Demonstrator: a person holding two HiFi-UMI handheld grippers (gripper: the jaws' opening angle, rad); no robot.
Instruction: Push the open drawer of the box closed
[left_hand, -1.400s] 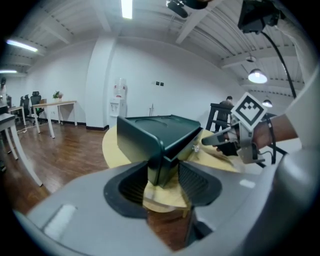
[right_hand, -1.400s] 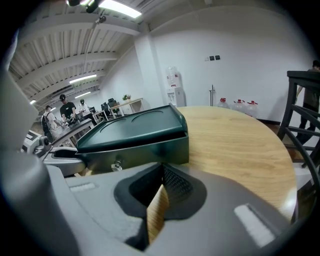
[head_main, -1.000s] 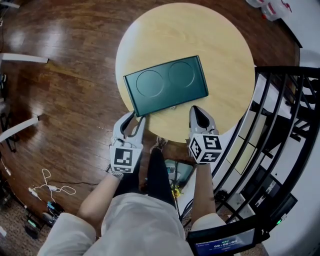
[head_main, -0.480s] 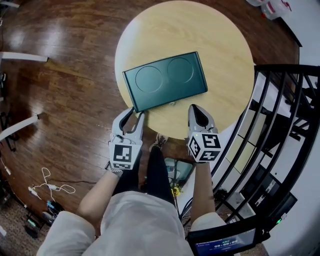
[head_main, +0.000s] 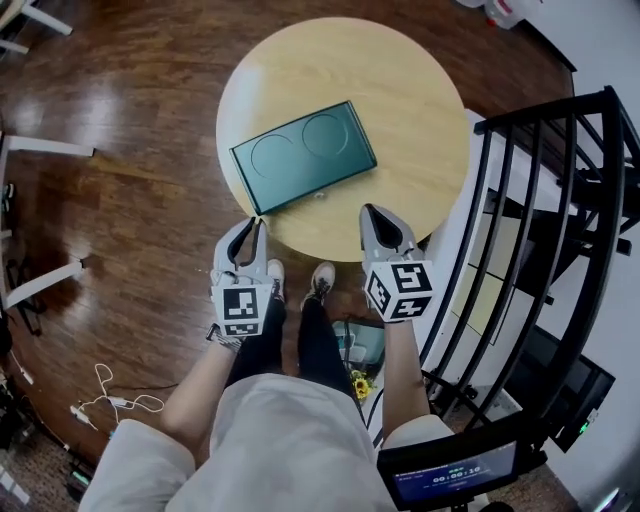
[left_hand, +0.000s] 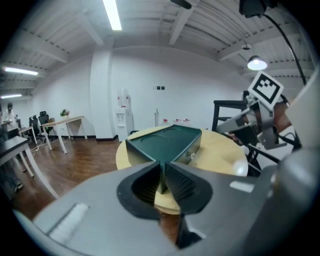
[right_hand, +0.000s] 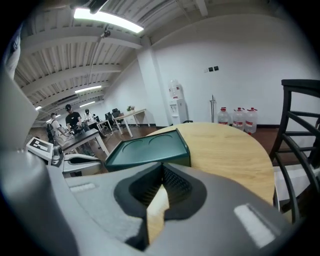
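A flat dark green box (head_main: 303, 155) with two round recesses in its lid lies on the round wooden table (head_main: 420, 120). Its near long side looks flush and carries a small pull (head_main: 320, 196). My left gripper (head_main: 257, 224) hovers just off the box's near left corner; its jaws have just been closing and now meet with nothing between them (left_hand: 162, 169). My right gripper (head_main: 372, 211) hangs over the table's near edge, right of the box, shut and empty (right_hand: 162, 171). From the left gripper view the box (left_hand: 167, 141) sits straight ahead.
A black metal railing (head_main: 560, 200) stands close on the right. Dark wood floor surrounds the table, with cables (head_main: 110, 402) at lower left. The person's shoes (head_main: 321, 279) show under the table edge. Water bottles (right_hand: 239, 120) and office desks (right_hand: 130, 116) stand far off.
The left gripper's jaws went from spread apart to closed together. The head view has shifted, so the table and box now sit further left in the picture. Both grippers stay near the table's front edge.
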